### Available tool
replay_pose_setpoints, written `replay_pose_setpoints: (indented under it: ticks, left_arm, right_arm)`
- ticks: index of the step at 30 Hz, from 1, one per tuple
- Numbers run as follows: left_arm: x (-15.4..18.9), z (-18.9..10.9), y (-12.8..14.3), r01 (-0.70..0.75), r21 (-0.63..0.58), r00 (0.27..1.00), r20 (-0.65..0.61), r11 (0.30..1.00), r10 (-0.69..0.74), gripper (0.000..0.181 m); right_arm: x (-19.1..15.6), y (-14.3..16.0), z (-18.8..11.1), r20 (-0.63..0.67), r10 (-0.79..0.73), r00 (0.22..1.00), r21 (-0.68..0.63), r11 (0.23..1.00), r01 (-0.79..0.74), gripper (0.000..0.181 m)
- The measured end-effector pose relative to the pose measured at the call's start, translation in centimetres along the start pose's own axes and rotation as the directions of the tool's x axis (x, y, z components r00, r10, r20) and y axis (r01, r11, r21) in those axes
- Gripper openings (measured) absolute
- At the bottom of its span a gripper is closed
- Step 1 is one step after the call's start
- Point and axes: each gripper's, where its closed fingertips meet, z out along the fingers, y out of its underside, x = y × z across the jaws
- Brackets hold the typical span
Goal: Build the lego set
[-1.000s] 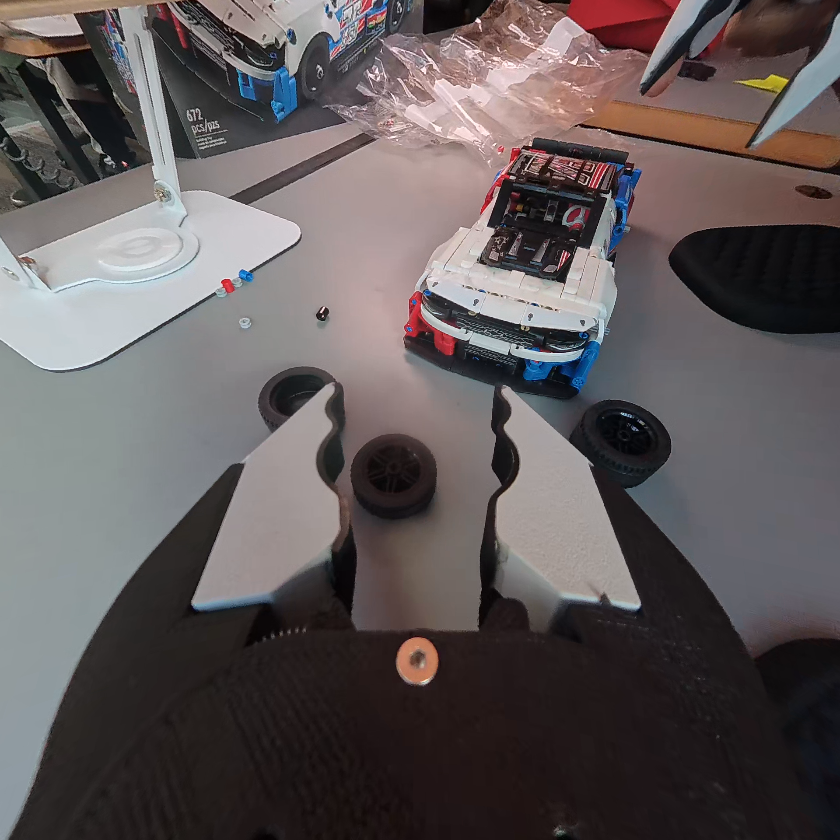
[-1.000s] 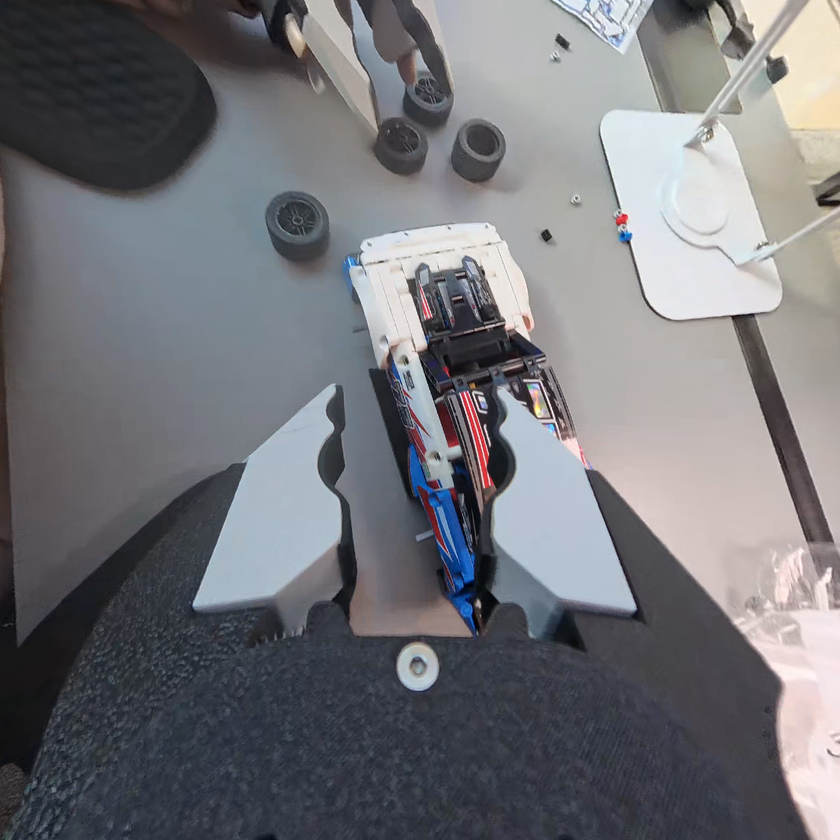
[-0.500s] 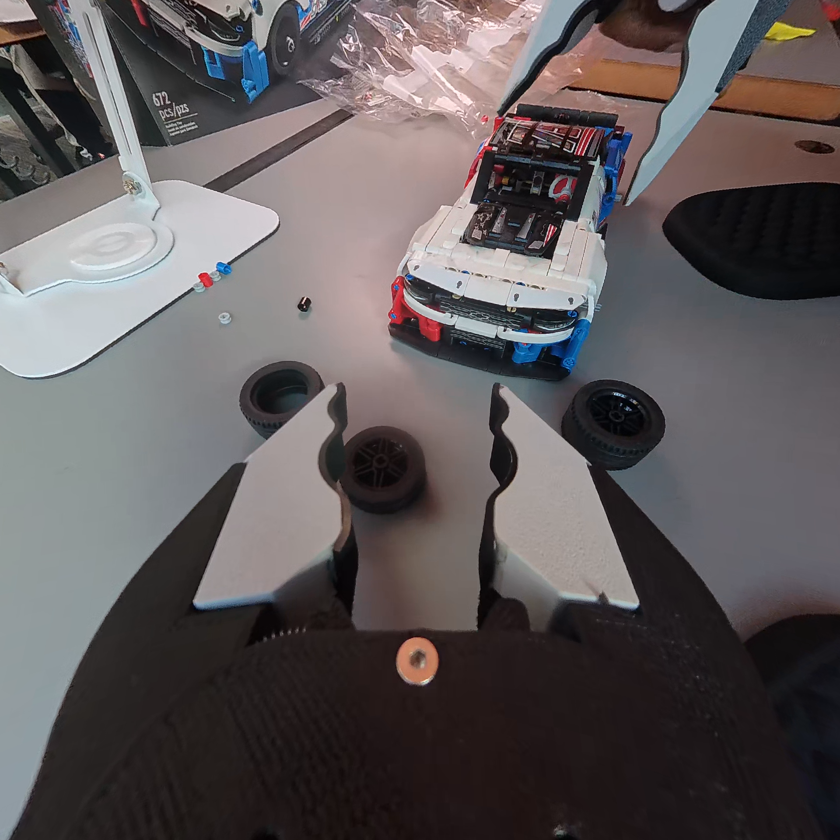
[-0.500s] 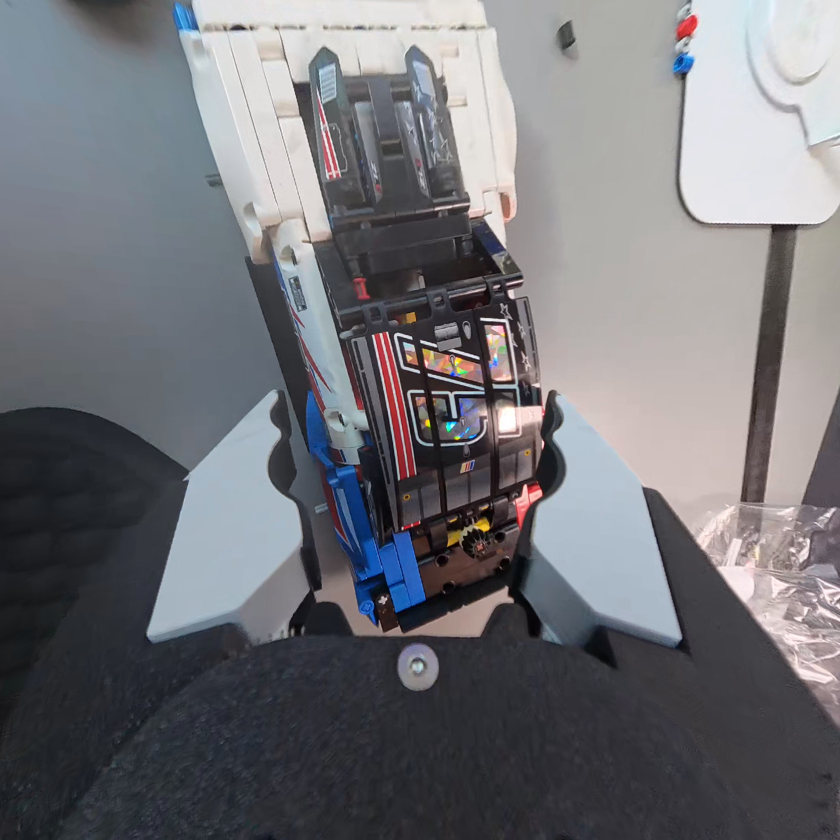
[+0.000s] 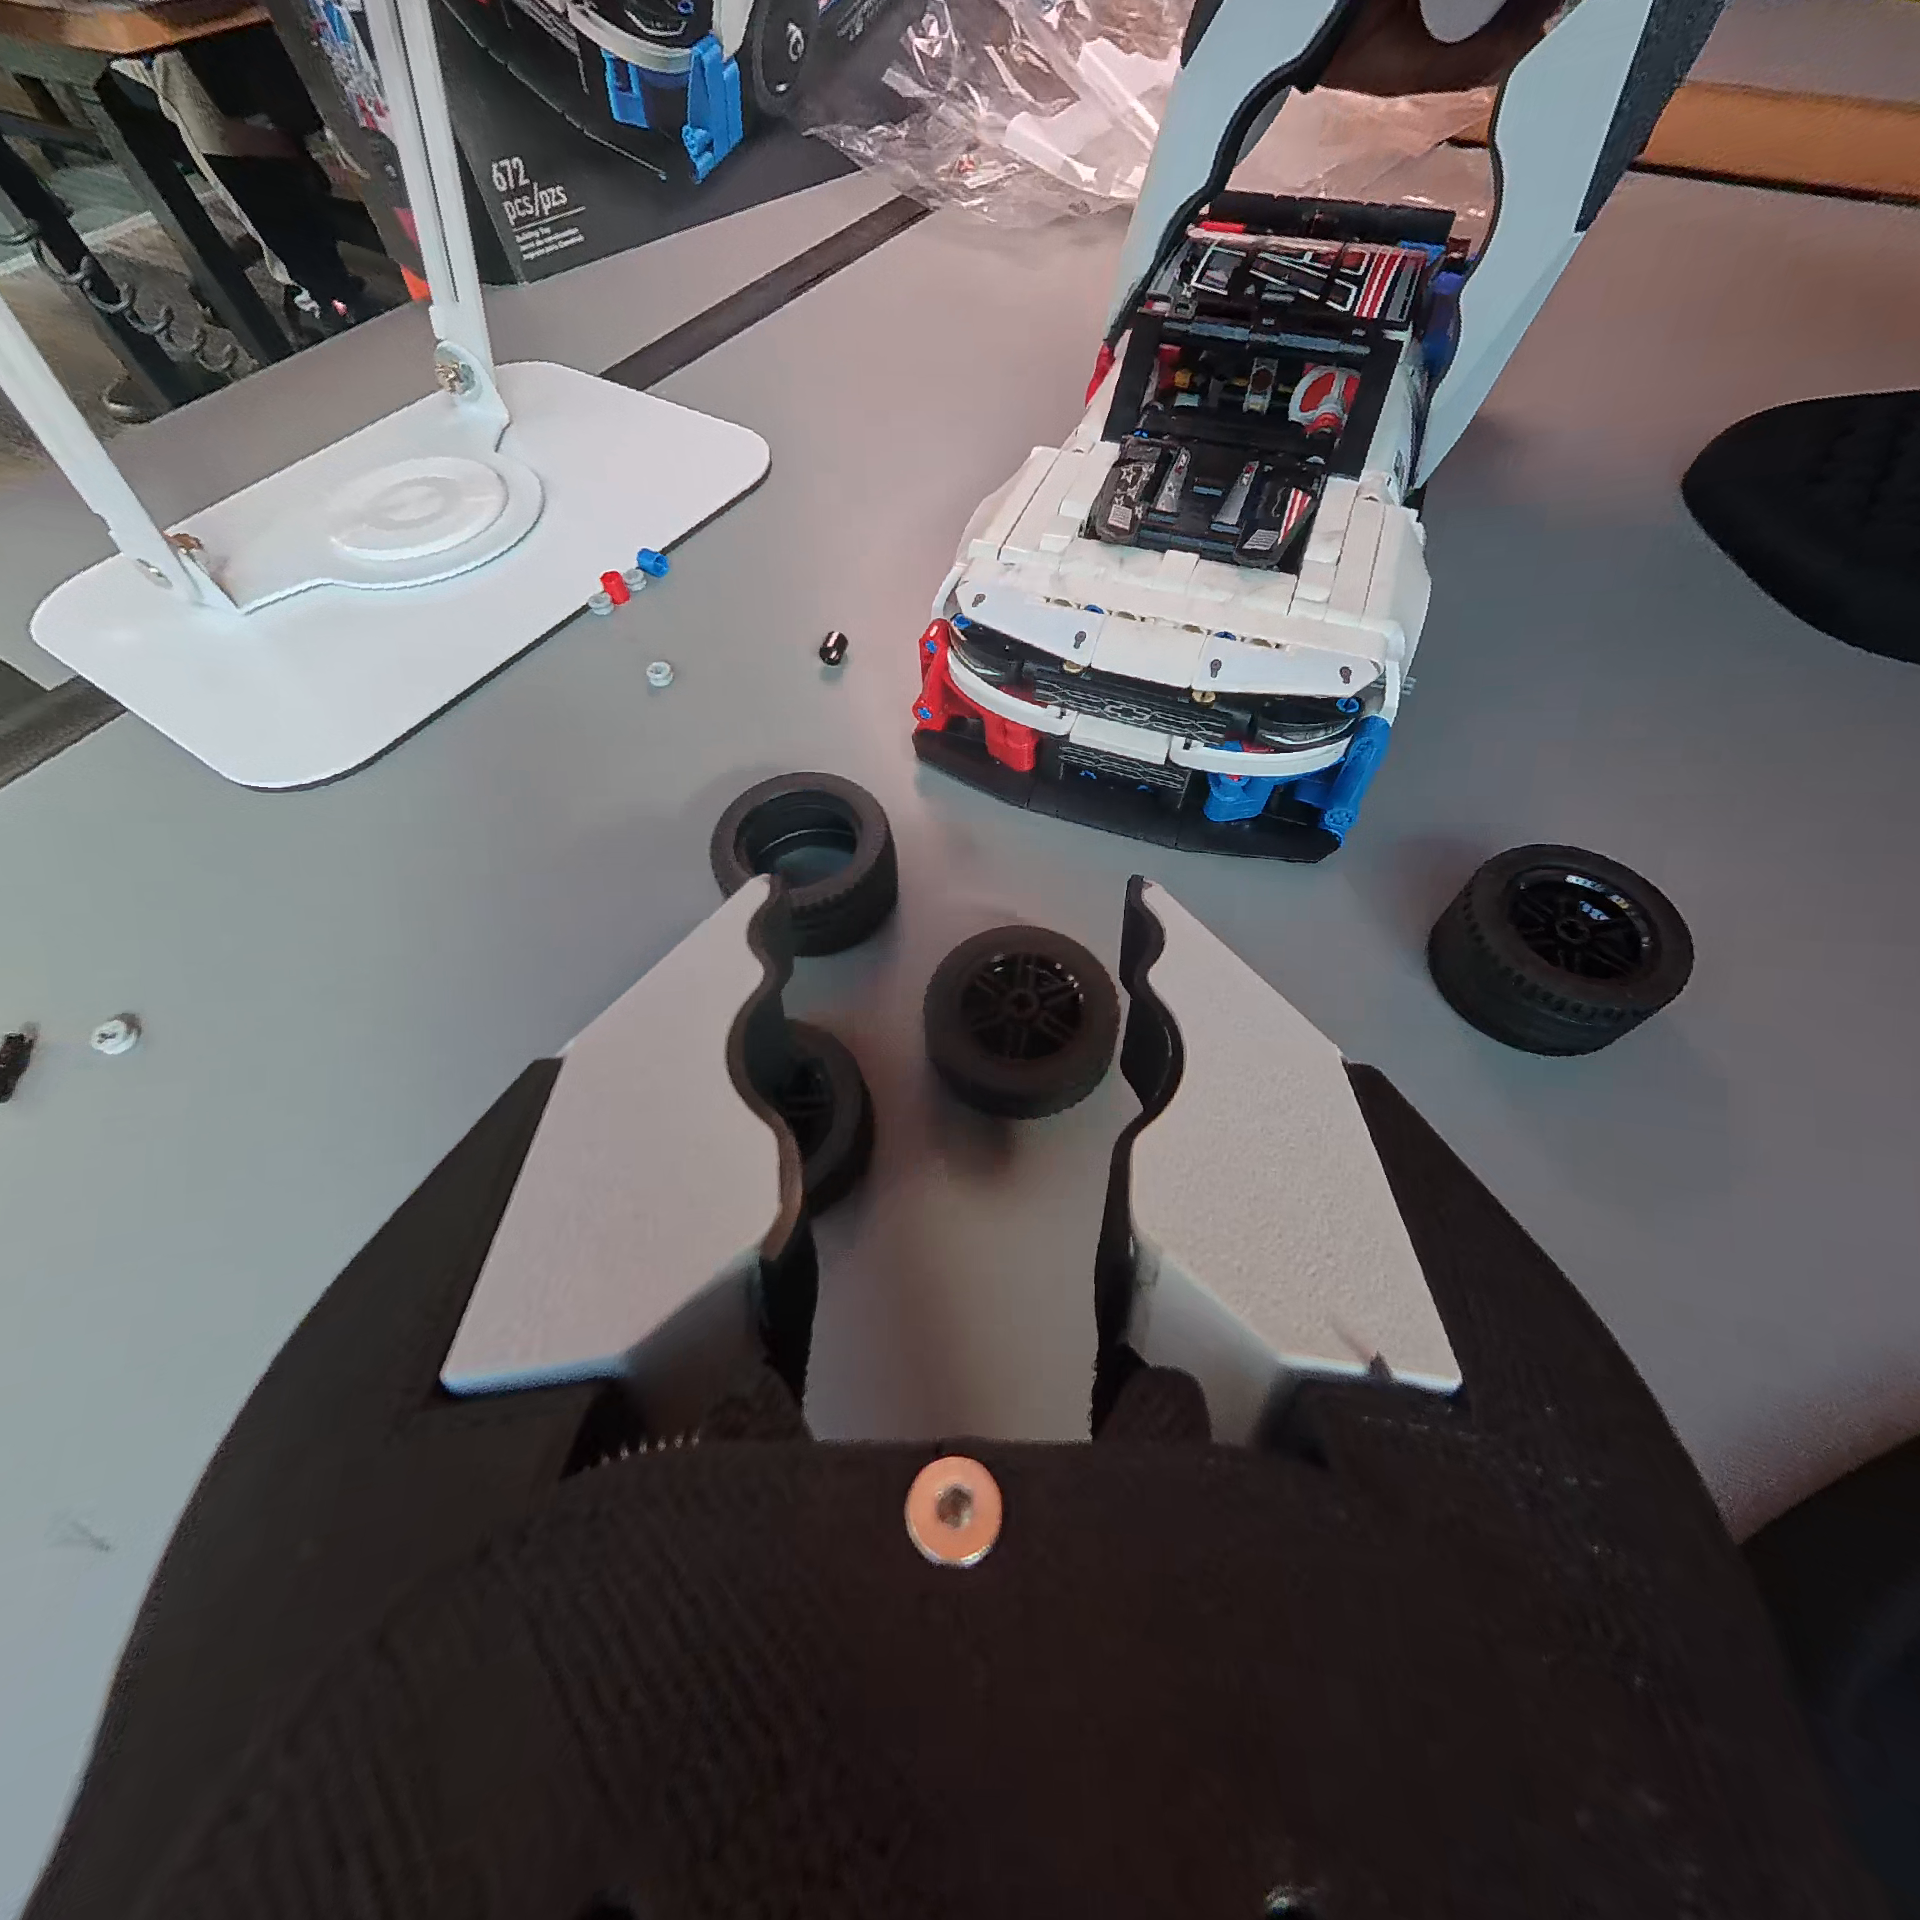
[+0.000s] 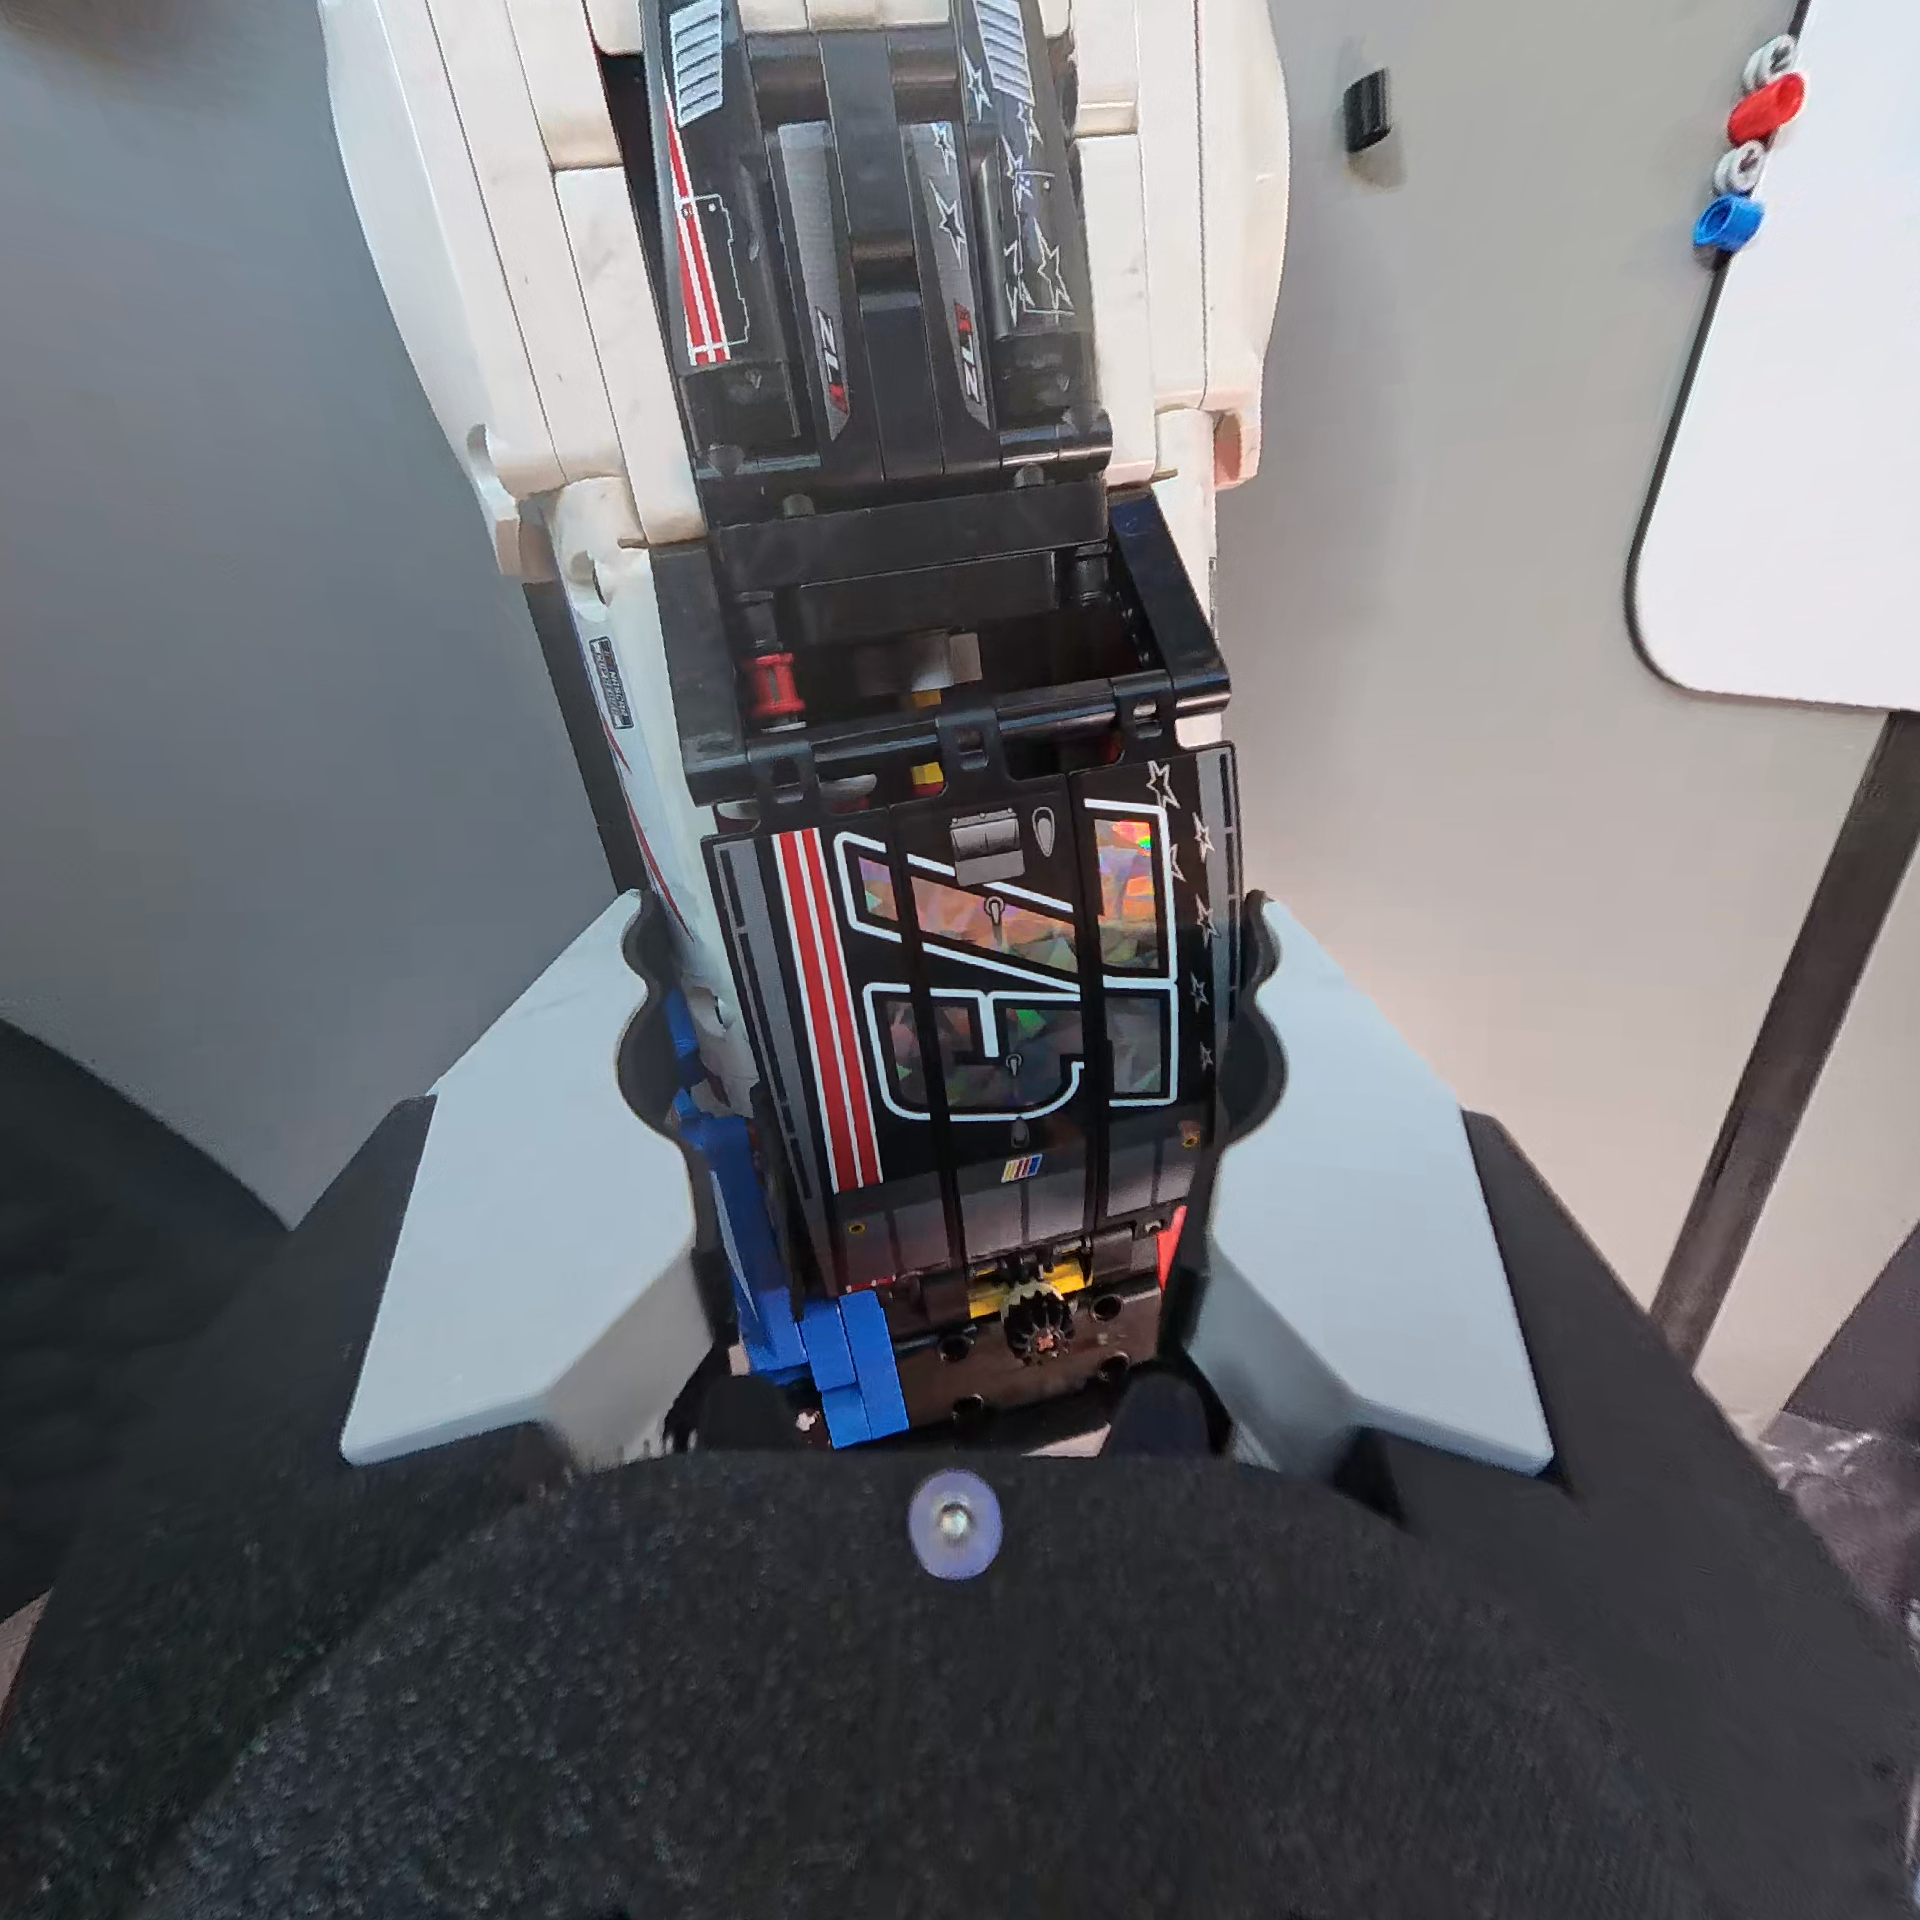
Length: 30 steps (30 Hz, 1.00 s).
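Note:
The white, black, red and blue Lego car [image 5: 1174, 613] stands on the grey table [image 5: 416, 1039] without wheels. My left gripper [image 5: 951, 883] is open and hangs low over the loose wheels. One black wheel [image 5: 1021, 1018] lies between its fingers, close to the right one, and is not gripped. A second wheel [image 5: 831, 1122] is half hidden under the left finger. An empty tyre [image 5: 805, 862] lies by the left fingertip, and another wheel [image 5: 1558, 951] lies to the right. My right gripper [image 6: 948, 914] is open wide and straddles the rear of the car [image 6: 987, 987]. It also shows in the left wrist view [image 5: 1278, 405].
A white stand base [image 5: 395, 582] is at the left, with small red, blue and grey pieces [image 5: 623, 582] at its edge. A black pin [image 5: 833, 646] and a grey ring [image 5: 659, 673] lie near it. The set's box [image 5: 582, 125] and plastic bags [image 5: 1018, 104] lie at the back, a black pad [image 5: 1829, 520] at the right. My hands' fingertips stand some 20 centimeters from each other.
My right gripper opened wide and came down over the car's rear, its fingers now on either side. My left gripper shifted left over the wheels, so the wheel now lies near its right finger.

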Motion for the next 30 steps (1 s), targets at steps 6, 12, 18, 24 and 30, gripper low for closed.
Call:
replay_pose_setpoints:
  ticks: [6,12,18,24,30]
  left_arm:
    - [-2.8,-0.6,1.5,0.013,-0.180,0.999,-0.028,0.984,-0.018,0.066]
    - [-4.3,0.3,2.5,-0.084,-0.305,0.995,-0.084,0.949,0.061,0.060]
    - [-3.7,4.0,2.4,-0.142,-0.389,0.973,-0.224,0.910,0.057,0.056]
    - [-3.0,3.9,0.3,-0.284,-0.261,0.953,-0.183,0.923,0.241,0.041]
    - [2.1,0.1,-6.7,-0.569,0.042,0.819,0.116,0.821,0.562,0.042]
  right_arm:
    - [1.3,-1.2,0.1,-0.045,0.003,0.999,0.006,1.000,-0.003,0.106]
    - [-0.3,-2.8,-4.1,-0.151,0.089,0.985,0.241,0.969,-0.051,0.092]
    - [-4.1,-3.7,-8.1,-0.166,0.211,0.963,0.489,0.866,-0.105,0.074]
    - [-8.6,-3.4,-9.5,-0.147,0.311,0.939,0.631,0.760,-0.153,0.062]
    - [-9.1,-6.7,-10.4,-0.011,0.460,0.888,0.805,0.531,-0.265,0.039]
